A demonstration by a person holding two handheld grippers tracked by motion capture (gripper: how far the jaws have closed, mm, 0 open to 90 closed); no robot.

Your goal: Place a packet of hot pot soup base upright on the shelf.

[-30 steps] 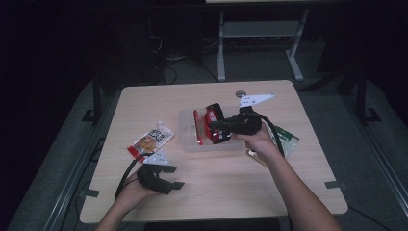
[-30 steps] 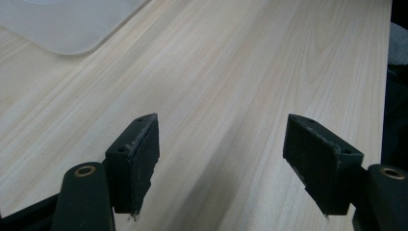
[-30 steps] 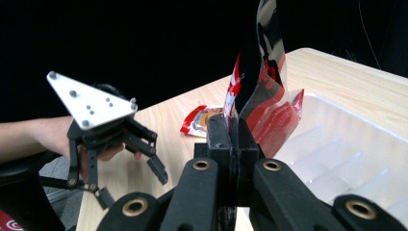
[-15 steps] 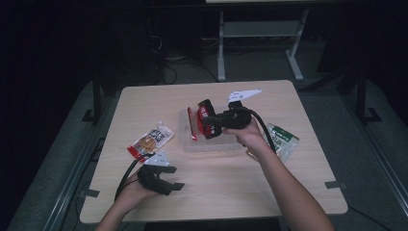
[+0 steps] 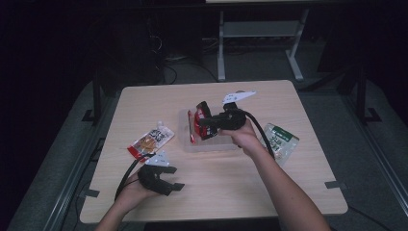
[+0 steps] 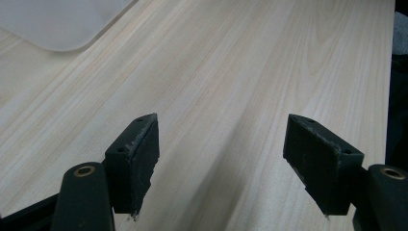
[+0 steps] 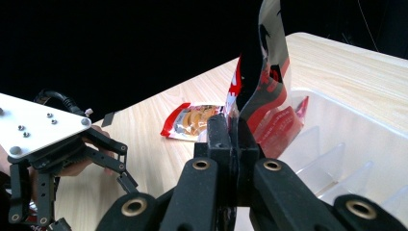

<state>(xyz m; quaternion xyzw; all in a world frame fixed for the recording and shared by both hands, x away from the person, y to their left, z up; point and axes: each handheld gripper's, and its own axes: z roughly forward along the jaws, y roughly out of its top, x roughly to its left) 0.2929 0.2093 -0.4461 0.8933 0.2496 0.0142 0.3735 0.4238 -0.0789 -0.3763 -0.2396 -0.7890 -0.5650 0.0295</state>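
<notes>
The right tongs [image 5: 201, 121], clamped on a red snack packet [image 5: 198, 126], hold it over a clear divided tray [image 5: 211, 144] (likely lowering next); the left tongs [image 5: 169, 180] rest open, empty, on the tabletop [image 5: 231, 183].

red packet [image 7: 263, 91]: you hold it pinched in your right claw [image 7: 232, 139]; white marks run along its red edge just above the claw tips, too small and creased to read.
orange pouch [image 7: 195, 120]: it lies on the table beyond and to the left of your right claw; a picture of food shows on its front, and you can read no word on it.
green packet [image 5: 280, 141]: it lies just behind your right wrist, well away from the claw tips; pale print shows on its face, too blurred to read.
readable text: none in any view.
</notes>
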